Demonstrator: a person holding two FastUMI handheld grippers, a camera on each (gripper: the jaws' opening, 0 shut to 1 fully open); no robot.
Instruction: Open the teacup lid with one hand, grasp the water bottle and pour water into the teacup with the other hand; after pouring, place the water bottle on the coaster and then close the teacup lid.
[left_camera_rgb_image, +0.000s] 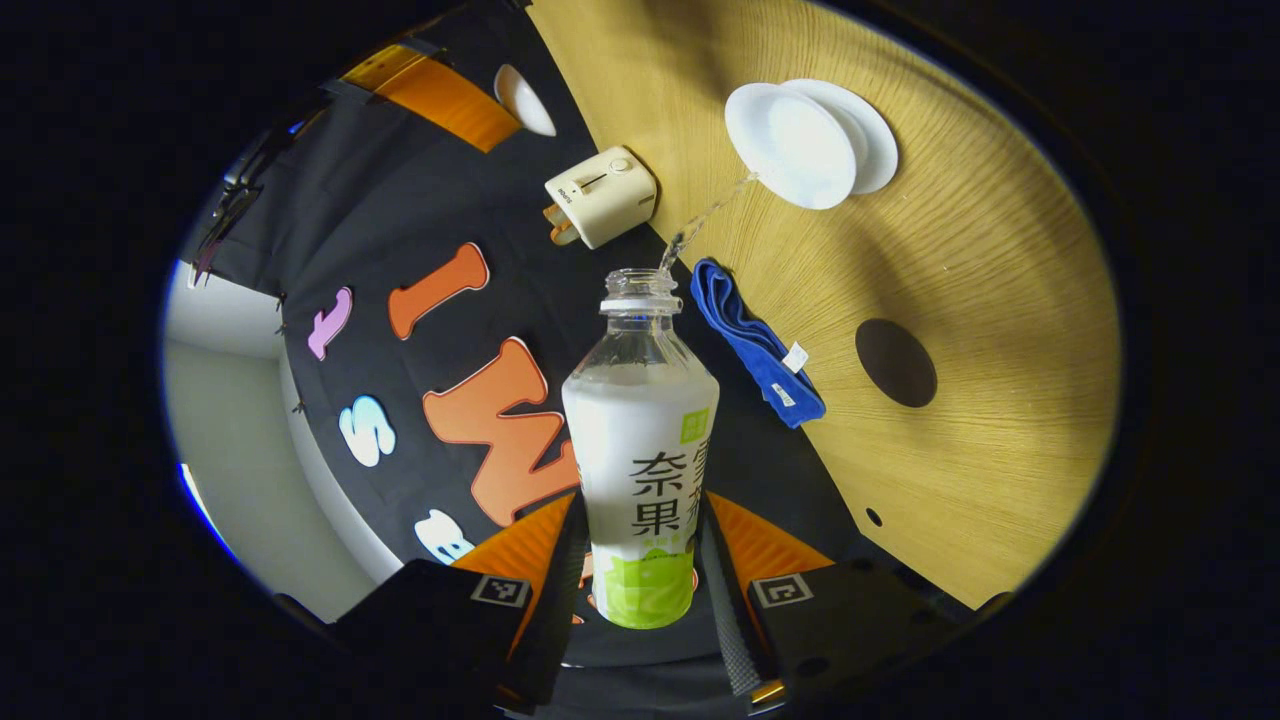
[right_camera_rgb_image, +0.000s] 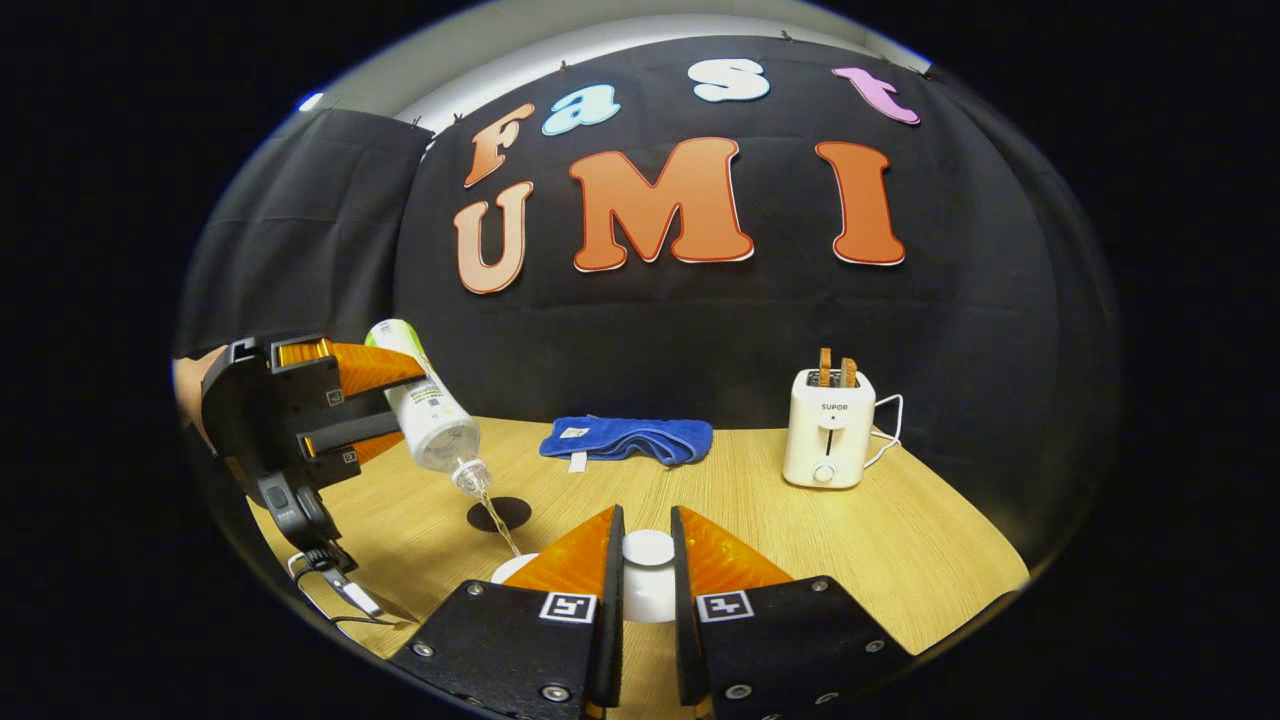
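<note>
My left gripper (left_camera_rgb_image: 640, 505) is shut on the water bottle (left_camera_rgb_image: 640, 440), a clear bottle with a white and green label and no cap. The bottle is tilted, and a thin stream of water runs from its mouth into the white teacup (left_camera_rgb_image: 790, 145) on its saucer. In the right gripper view the same gripper (right_camera_rgb_image: 405, 400) holds the tilted bottle (right_camera_rgb_image: 440, 435) above the cup rim (right_camera_rgb_image: 515, 568), which is partly hidden behind my finger. My right gripper (right_camera_rgb_image: 646, 520) is shut on the white teacup lid (right_camera_rgb_image: 648, 570), held beside the cup. A dark round coaster (left_camera_rgb_image: 895, 362) lies on the wooden table (left_camera_rgb_image: 1000, 300).
A folded blue towel (right_camera_rgb_image: 625, 438) lies at the table's back edge, with a white toaster (right_camera_rgb_image: 828, 428) holding two slices to its right. The coaster (right_camera_rgb_image: 498, 514) sits just behind the cup. A cable trails under the left gripper at the table's left edge.
</note>
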